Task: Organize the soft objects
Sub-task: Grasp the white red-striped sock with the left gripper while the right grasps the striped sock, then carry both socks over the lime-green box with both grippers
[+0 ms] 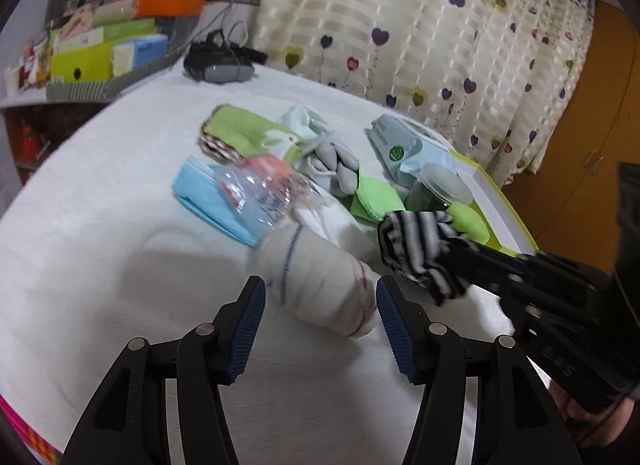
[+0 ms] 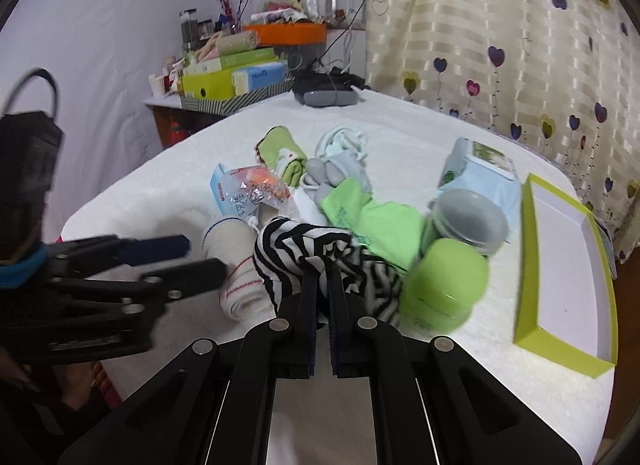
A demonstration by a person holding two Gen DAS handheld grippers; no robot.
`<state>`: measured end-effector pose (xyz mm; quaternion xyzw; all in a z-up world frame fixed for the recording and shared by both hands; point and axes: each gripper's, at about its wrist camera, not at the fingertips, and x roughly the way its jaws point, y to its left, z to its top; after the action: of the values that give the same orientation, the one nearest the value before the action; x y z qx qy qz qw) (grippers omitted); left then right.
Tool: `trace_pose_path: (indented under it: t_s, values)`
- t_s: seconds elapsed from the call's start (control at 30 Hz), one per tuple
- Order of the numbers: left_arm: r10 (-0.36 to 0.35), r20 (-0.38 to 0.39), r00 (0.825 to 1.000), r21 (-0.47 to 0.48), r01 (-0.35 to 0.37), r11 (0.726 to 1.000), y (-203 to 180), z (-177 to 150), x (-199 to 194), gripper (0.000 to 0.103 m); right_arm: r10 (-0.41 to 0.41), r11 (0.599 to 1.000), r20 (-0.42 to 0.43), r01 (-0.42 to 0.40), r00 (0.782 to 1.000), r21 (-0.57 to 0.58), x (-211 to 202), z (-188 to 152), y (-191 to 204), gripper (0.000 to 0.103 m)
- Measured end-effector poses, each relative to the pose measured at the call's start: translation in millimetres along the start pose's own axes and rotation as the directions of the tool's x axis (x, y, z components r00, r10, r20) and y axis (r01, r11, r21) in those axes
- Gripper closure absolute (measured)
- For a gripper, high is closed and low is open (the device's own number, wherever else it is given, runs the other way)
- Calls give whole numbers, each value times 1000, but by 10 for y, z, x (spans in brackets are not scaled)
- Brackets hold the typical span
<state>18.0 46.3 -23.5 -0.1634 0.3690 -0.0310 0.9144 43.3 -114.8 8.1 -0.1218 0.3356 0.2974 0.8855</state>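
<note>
My right gripper point(image 2: 323, 271) is shut on a black-and-white striped sock point(image 2: 304, 251) and holds it above the white cloth; the sock also shows in the left wrist view point(image 1: 420, 243), with the right gripper point(image 1: 452, 251) behind it. My left gripper point(image 1: 320, 289) is open, its jaws on either side of a white sock point(image 1: 320, 273) with red and blue stripes lying on the cloth. That white sock point(image 2: 240, 261) and the left gripper point(image 2: 200, 255) show at left in the right wrist view. Green socks point(image 2: 372, 221) and grey socks point(image 2: 336, 173) lie behind.
A lime-green open box point(image 2: 564, 277) lies at right. A green-lidded jar point(image 2: 444, 281), a grey-lidded jar point(image 2: 468, 221), a wipes pack point(image 2: 480, 169), a blue pack point(image 1: 208, 193) and a plastic bag point(image 1: 264, 185) clutter the middle. A cluttered shelf point(image 2: 236, 77) stands far left.
</note>
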Motion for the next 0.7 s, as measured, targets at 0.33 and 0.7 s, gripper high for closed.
trace_pose_path:
  t_s: [0.33,0.7]
  values:
    - [53,-20,998,-107,-55,993,-66,110,256,42,-9,998,12,8,1000,61,-68,-137,-207,98]
    - [142,-20,990,-73,-143,987,-204,113,371,46,8,995,21,-10,1000,94,-77,-229,-371,98]
